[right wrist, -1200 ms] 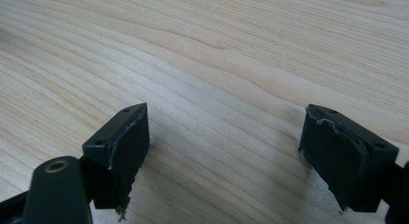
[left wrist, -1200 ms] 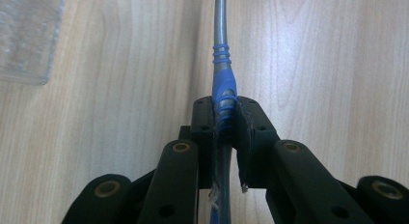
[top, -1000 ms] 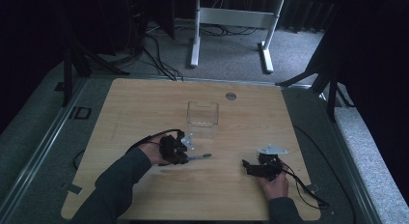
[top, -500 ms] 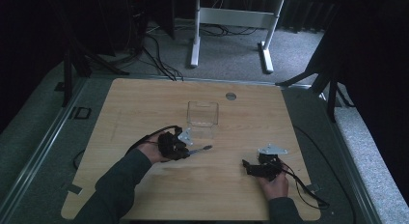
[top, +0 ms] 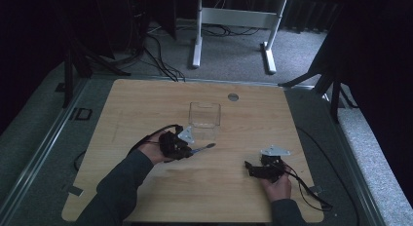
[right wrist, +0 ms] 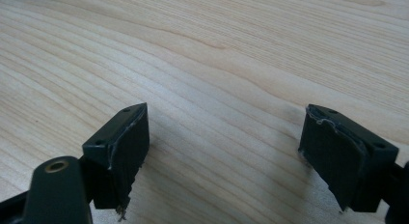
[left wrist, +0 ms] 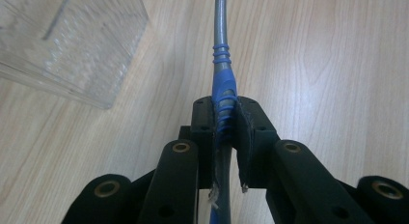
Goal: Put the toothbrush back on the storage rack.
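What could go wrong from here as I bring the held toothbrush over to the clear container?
1. The left gripper pinches the toothbrush on its narrow ribbed handle, so it may pivot or slip between the pads.
2. The long free end could strike the clear container wall and tip or push it.
3. The right gripper sits open, apart, so nothing steadies the container.

toothbrush (left wrist: 223, 84): blue and grey ribbed handle, slim grey neck
state: clamped at the handle in the left gripper (top: 187, 149)
pose: near level, head toward 3 o'clock in the high view
place: at 7 o'clock of the clear box (top: 204, 114)
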Available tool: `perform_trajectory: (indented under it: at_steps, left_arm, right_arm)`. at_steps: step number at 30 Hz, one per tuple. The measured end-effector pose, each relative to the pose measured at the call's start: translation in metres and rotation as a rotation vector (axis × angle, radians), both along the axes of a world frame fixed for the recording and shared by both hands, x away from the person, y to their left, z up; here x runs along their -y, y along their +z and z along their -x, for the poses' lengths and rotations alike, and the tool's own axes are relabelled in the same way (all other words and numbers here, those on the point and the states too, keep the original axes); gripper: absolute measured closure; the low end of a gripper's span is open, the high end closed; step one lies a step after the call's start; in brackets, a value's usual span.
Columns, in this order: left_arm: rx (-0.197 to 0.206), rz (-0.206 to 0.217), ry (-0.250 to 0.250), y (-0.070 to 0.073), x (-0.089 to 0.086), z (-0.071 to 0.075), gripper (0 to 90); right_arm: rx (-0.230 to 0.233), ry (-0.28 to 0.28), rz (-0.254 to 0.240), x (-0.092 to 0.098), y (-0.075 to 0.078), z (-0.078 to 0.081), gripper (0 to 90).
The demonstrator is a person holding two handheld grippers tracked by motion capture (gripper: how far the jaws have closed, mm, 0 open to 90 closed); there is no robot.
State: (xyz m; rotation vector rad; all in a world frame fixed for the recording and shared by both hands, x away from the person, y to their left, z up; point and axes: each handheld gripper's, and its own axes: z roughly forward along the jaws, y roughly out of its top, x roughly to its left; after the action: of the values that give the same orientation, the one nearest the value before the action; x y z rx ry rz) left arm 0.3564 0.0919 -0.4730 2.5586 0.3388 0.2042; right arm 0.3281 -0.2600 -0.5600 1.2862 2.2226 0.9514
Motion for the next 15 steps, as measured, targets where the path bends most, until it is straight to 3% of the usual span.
perform_trajectory:
  at_steps: [15]
  left_arm:
    - [0.019, 0.073, 0.052, 0.0085, -0.0041, -0.0029, 79.0]
  right_arm:
    - [0.003, 0.001, 0.001, 0.0001, -0.0001, -0.0002, 17.7]
